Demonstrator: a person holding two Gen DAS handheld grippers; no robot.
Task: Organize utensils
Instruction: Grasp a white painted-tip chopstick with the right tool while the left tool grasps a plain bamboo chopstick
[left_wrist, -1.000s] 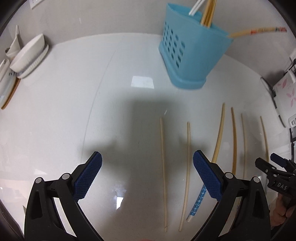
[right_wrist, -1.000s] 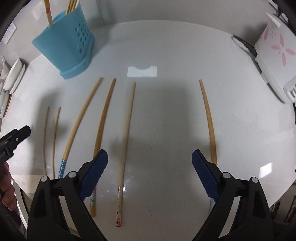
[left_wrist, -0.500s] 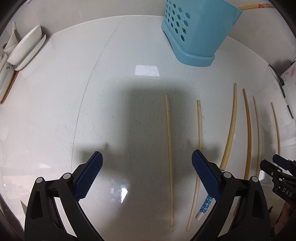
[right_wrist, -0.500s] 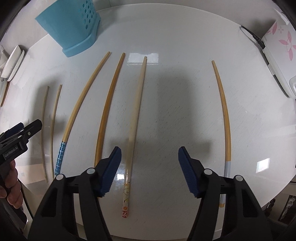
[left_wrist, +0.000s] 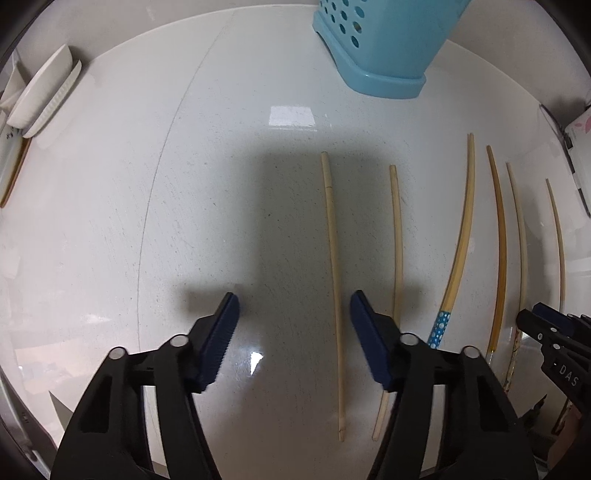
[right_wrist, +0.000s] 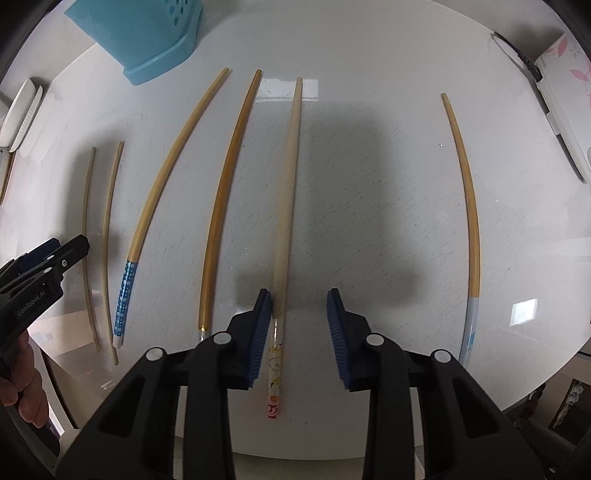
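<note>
Both tongs are low over the white bench (left_wrist: 110, 221), each partly open and gripping nothing.

Left tongs (left_wrist: 293, 343): the pale chopstick (left_wrist: 333, 280) lies inside the gap, close to the right pad, not touching that I can see. A second thin chopstick (left_wrist: 397, 240) sits just outside the right pad and runs under that finger.

Right tongs (right_wrist: 298, 339): the cartoon-print chopstick (right_wrist: 286, 206) runs lengthwise through the gap, right against the left pad; the other pad is well clear of it. The amber chopstick (right_wrist: 221, 192) lies just outside to the left. Beyond that is the blue-dotted one (right_wrist: 147, 221). A blue-banded one (right_wrist: 469, 206) is far off to the right.

The blue holder (right_wrist: 147, 37) stands ahead and left of the right tongs, ahead and right of the left.

My read: this is the grasp step, one stick per tongs.
- Shift each tongs sideways so the stick sits mid-gap; otherwise the near pad will likely roll it before the far pad arrives.
- Keep the fingertips down near the bench; the sticks are thin and could slip under the pads.
- Left: watch that neighbour under the right finger, which could get dragged.
- Close slowly, lift level, then tip upright into the holder.
</note>
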